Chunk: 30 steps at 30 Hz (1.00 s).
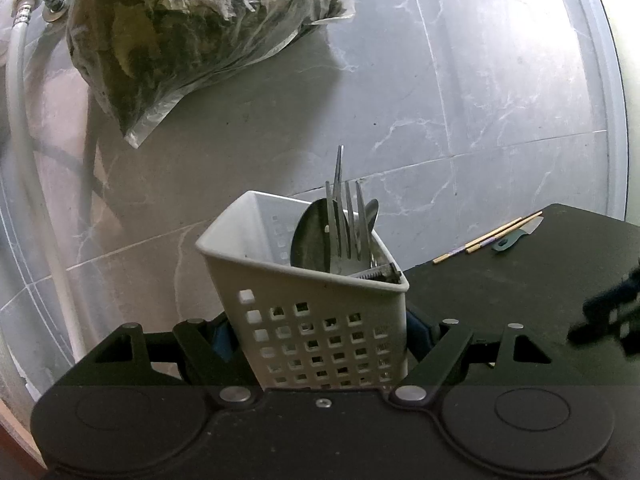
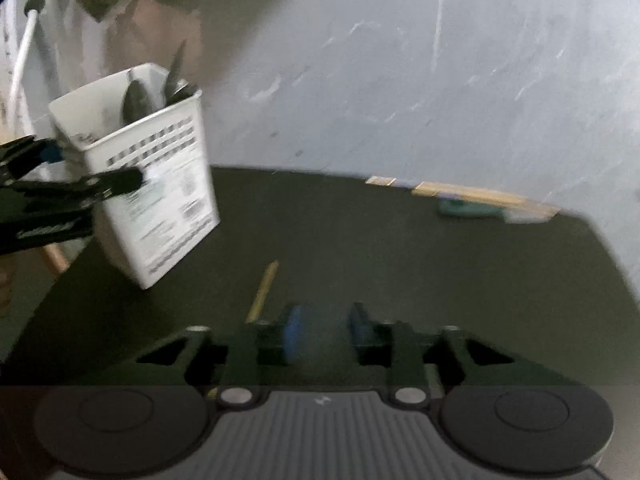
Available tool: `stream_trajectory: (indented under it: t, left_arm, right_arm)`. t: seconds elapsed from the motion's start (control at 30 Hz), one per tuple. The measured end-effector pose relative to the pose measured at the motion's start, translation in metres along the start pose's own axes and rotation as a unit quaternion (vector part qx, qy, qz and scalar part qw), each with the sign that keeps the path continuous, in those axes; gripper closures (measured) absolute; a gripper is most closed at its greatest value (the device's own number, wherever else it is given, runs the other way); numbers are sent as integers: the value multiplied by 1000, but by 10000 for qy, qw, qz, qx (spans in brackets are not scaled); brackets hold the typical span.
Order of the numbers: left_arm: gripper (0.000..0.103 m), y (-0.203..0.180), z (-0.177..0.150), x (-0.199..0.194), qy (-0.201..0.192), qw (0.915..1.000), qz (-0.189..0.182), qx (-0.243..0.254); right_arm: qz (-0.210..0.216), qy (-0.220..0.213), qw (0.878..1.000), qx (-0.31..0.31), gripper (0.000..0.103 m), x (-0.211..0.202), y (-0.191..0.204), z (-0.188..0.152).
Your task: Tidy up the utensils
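Observation:
A white perforated utensil caddy [image 1: 276,280] stands tilted at the black table's [image 1: 500,292] left edge, and my left gripper [image 1: 320,338] is shut on its lower walls. A fork [image 1: 346,220], a spoon [image 1: 310,236] and other metal utensils stick up inside it. In the blurred right wrist view the caddy [image 2: 160,168] is at the left, with the left gripper [image 2: 94,166] clamped on it. My right gripper [image 2: 328,330] hovers open over the table with nothing between its blue pads [image 2: 294,332]. One wooden chopstick [image 2: 262,290] lies just left of it.
Two chopsticks [image 1: 488,238] and a green-handled knife [image 1: 516,236] lie at the table's far right edge. A plastic bag of dark greens [image 1: 192,28] hangs on the grey marble wall above the caddy. A white hose [image 1: 24,140] runs down the left.

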State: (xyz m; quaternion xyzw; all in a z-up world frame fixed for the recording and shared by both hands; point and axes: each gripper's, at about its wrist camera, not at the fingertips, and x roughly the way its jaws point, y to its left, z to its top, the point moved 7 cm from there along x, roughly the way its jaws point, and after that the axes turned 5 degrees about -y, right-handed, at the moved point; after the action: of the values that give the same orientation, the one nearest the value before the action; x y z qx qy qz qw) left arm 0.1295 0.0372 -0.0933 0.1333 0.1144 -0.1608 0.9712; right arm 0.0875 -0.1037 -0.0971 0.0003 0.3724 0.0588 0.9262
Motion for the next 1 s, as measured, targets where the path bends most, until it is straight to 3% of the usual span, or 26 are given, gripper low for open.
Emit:
stream_trajectory:
  t: [0.2, 0.23, 0.3, 0.43, 0.6, 0.77, 1.0]
  left_arm:
    - [22, 1, 0, 0, 1, 10000, -24, -40]
    - [23, 1, -1, 0, 6, 10000, -32, -52]
    - [23, 1, -1, 0, 11, 10000, -41, -60]
    - [23, 2, -2, 0, 21, 9999, -66, -114]
    - [23, 3, -3, 1, 50, 9998, -115, -150]
    - [23, 5, -2, 3, 60, 9997, -171, -186]
    - [23, 7, -4, 4, 27, 9996, -232, -181]
  right_arm:
    - [314, 658, 9973, -10, 64, 9, 32, -10]
    - [311, 784, 9964, -24, 67, 11, 36, -12]
    - [243, 1004, 9946, -99, 82, 14, 43, -15]
    - [112, 1205, 9924, -240, 97, 18, 52, -16]
    - [128, 1335, 9910, 12, 100, 22, 51, -13]
    - [156, 900, 9938, 641, 100, 6, 34, -2]
    - [-10, -14, 9961, 882, 103, -31, 18, 41]
